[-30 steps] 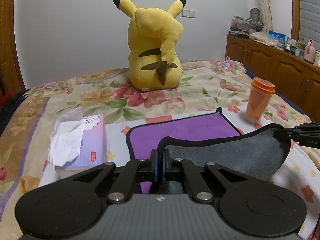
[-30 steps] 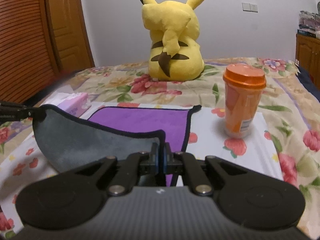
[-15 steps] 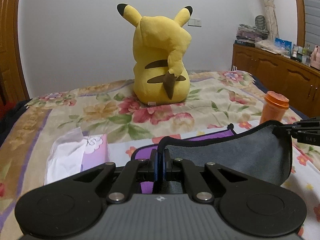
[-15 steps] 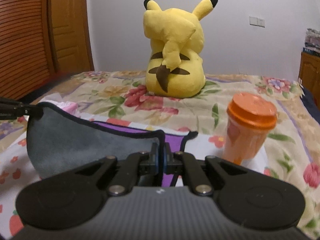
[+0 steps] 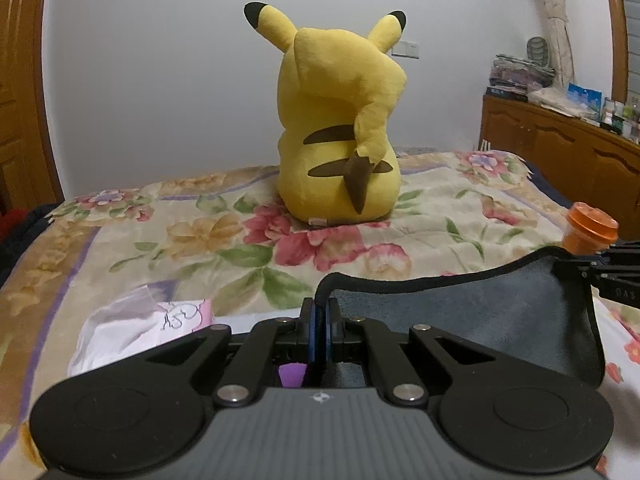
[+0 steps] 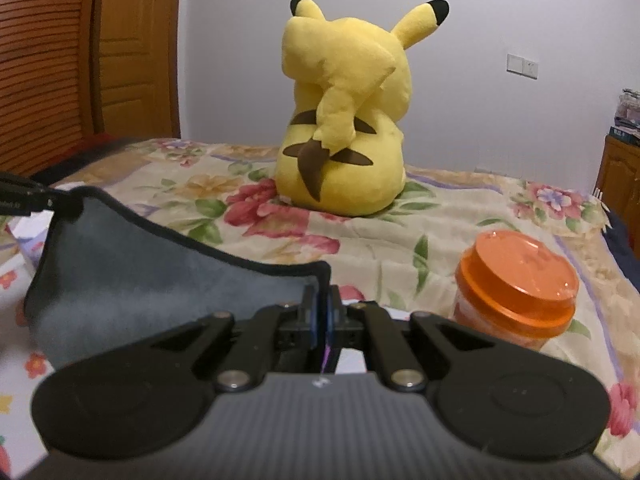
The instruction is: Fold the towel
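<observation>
The towel (image 5: 472, 320) is grey on the side facing me, purple on the other, with a black hem. It hangs stretched between both grippers above the bed. My left gripper (image 5: 319, 312) is shut on one corner of its raised edge. My right gripper (image 6: 321, 300) is shut on the other corner, and the grey towel (image 6: 132, 268) sags to its left. The right gripper shows at the right edge of the left wrist view (image 5: 612, 276). Only a sliver of the purple side (image 5: 292, 374) shows below the left fingers.
A big yellow plush toy (image 5: 340, 128) sits on the floral bedspread (image 5: 224, 232) straight ahead. An orange lidded cup (image 6: 516, 284) stands by the right gripper. A tissue box (image 5: 132, 328) lies at the left. A wooden cabinet (image 5: 560, 148) lines the right wall.
Both grippers have carried the towel's held edge forward toward the plush toy. The flat purple part has dropped out of sight below the grippers. The cup and tissue box are now closer.
</observation>
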The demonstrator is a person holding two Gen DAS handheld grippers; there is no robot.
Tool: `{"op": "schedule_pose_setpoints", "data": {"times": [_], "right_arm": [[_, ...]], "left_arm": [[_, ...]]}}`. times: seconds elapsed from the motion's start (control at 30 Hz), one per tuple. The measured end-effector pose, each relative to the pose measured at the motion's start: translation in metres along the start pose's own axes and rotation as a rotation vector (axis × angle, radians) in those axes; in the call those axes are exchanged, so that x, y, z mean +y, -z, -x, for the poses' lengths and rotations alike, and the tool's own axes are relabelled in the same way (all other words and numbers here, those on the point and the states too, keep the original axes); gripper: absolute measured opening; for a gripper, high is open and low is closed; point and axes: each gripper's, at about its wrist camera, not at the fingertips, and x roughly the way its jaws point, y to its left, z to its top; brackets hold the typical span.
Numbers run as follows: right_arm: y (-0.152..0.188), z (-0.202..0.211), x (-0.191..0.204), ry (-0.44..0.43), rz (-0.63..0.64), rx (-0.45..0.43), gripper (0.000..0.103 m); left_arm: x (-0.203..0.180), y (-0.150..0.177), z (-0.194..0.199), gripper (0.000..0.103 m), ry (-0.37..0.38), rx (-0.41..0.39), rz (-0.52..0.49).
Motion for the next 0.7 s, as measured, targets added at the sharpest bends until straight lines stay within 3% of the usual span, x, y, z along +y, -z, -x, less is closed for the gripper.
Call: {"op": "schedule_pose_setpoints", "data": {"times": [0.7], "right_arm": [[0.014,-0.061,0.001,0.055,-0.01,0.085,0.006]], "left_arm": [[-0.001,0.013,-0.071,0.001,-0.085,0.094,0.008]]}}
